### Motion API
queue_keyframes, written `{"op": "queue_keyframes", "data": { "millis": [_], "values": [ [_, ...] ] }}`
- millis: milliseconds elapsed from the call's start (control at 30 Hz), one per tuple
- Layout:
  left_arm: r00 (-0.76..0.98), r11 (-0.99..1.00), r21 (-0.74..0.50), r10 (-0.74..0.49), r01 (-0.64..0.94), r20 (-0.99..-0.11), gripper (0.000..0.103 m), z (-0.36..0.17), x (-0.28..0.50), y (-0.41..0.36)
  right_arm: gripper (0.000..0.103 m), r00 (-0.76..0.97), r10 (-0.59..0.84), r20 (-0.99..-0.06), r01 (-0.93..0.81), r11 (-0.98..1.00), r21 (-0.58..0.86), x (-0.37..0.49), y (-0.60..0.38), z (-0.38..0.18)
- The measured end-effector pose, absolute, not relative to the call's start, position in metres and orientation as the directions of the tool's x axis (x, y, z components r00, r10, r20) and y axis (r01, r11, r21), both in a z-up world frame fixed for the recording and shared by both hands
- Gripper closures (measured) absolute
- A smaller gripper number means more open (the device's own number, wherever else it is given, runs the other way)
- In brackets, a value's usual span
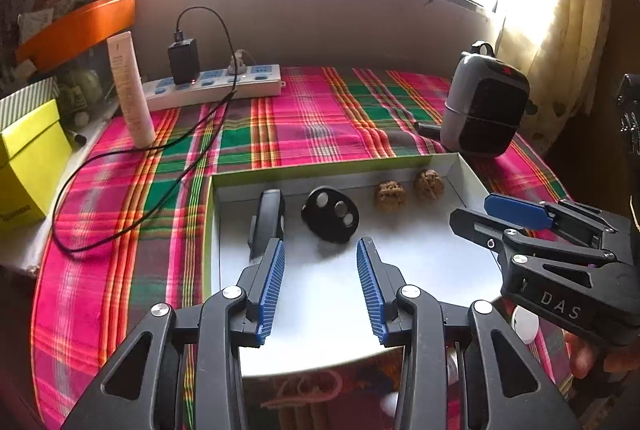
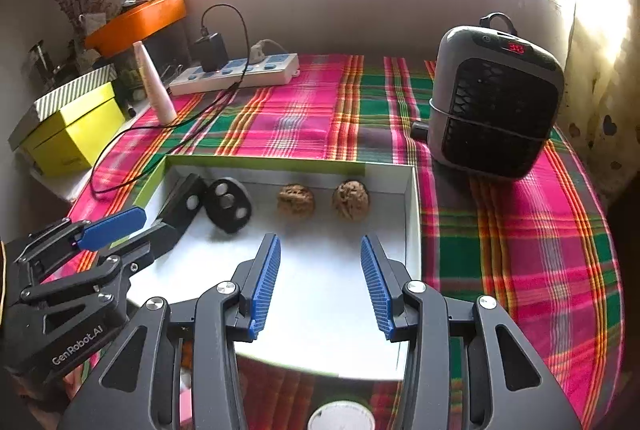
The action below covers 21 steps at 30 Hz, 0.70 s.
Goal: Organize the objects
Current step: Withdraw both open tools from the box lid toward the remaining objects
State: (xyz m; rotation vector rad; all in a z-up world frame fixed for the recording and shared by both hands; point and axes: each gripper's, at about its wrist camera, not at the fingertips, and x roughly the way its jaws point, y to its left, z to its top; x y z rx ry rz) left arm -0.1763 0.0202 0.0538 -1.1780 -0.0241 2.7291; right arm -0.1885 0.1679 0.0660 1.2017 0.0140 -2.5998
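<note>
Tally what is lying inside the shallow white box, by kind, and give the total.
Walnuts: 2
Oval black key fob with round silver buttons: 1
Long black remote with a silver button: 1
Total: 4, all lined up along the far wall of the white box.

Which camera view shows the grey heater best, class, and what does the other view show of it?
The right wrist view: the grey heater stands large and whole beyond the tray, with its dark grille, top handle and red display visible. In the left wrist view the heater appears smaller, near the right edge, its display hard to make out.
</note>
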Motion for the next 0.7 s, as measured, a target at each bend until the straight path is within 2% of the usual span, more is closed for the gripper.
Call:
{"op": "queue_keyframes", "data": {
  "millis": [700],
  "values": [
    [-0.706, -0.990, -0.056, 0.134, -0.133, -0.696, 0.067, 0.057, -0.116, 0.013, 0.060, -0.648, -0.274, -0.711, 0.259, -0.957, 0.133, -0.126, 0.162, 0.069]
  ]
}}
